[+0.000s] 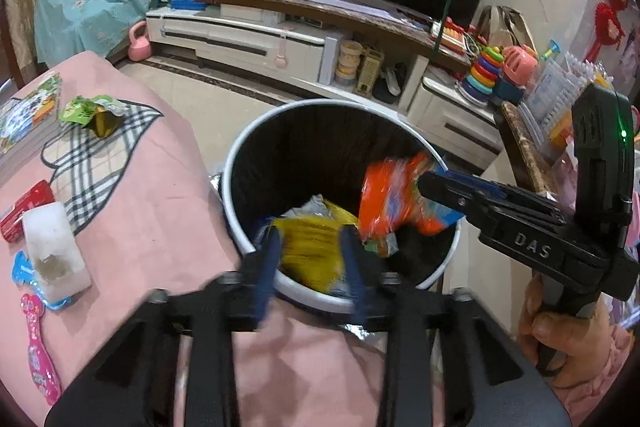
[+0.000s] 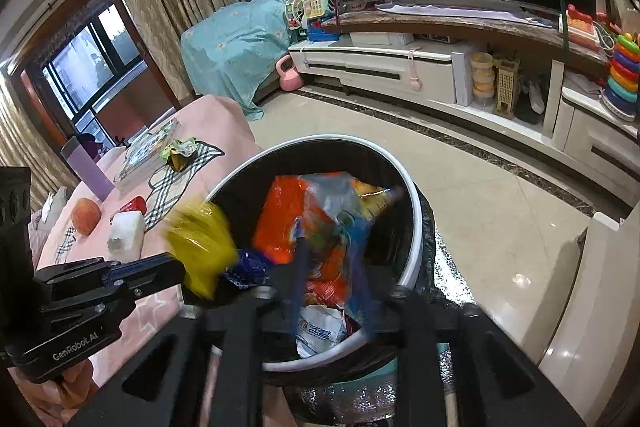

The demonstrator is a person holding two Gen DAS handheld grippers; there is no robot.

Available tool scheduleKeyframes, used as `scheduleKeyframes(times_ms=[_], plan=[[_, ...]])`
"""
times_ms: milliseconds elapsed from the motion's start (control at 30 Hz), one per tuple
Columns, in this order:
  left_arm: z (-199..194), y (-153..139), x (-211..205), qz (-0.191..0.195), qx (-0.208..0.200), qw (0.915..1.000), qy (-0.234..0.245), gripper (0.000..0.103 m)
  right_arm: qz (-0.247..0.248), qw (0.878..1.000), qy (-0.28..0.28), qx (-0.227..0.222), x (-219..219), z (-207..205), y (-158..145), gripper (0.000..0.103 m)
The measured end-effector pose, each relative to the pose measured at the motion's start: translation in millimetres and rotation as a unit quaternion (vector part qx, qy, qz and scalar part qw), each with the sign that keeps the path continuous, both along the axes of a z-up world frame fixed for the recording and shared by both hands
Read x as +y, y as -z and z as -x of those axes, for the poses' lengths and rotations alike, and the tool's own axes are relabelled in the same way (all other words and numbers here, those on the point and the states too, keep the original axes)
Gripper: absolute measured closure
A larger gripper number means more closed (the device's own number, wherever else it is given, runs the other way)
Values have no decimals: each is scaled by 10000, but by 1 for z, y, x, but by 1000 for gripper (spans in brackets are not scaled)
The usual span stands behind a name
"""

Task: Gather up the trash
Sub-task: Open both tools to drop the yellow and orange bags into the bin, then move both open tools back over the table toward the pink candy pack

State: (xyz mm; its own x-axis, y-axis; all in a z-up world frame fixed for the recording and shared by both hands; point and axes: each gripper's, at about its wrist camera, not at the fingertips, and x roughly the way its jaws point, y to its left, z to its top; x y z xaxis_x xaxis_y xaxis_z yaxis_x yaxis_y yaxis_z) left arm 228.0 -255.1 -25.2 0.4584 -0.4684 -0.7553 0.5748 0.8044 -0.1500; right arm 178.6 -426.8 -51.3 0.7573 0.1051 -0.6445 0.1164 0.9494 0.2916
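A white-rimmed trash bin [image 1: 240,163] with a black liner stands beside the pink-covered table [image 1: 160,207]. My left gripper [image 1: 311,233] hangs over its near rim, jaws apart, with a blurred yellow wrapper [image 1: 308,251] loose between the fingers. Over the bin's right side is my right gripper [image 2: 330,255], also with its jaws apart, and a blurred orange wrapper [image 2: 288,219] lies between and beyond its fingers. The orange wrapper [image 1: 392,199] also shows at the right gripper's tip in the left wrist view. More wrappers lie inside the bin [image 2: 416,227].
On the table lie a green wrapper [image 1: 94,111], a white foam block [image 1: 54,247], a red packet [image 1: 24,207], a pink toy [image 1: 38,347], books, an apple [image 2: 86,215] and a purple bottle [image 2: 86,167]. A TV stand [image 2: 400,67] lines the far wall across tiled floor.
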Motion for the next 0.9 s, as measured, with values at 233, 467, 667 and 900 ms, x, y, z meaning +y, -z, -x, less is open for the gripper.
scheduleKeyframes(times_ms=[233,467,667,900], plan=[[7,-1,27,148,-63,9993,-330,45,-134,9998,83,-140,-2,8,-3,55],[22,3,66,159,-111,9969,-760,36,-345,9988,-132,-313,18,19,-8,13],[37,11,112,202,-80,9927,-1183,32,-311,9980,-373,-394,45,24,-12,7],[53,14,160,196,-120,9861,-1643,31,-417,9961,-678,-382,82,23,-8,6]])
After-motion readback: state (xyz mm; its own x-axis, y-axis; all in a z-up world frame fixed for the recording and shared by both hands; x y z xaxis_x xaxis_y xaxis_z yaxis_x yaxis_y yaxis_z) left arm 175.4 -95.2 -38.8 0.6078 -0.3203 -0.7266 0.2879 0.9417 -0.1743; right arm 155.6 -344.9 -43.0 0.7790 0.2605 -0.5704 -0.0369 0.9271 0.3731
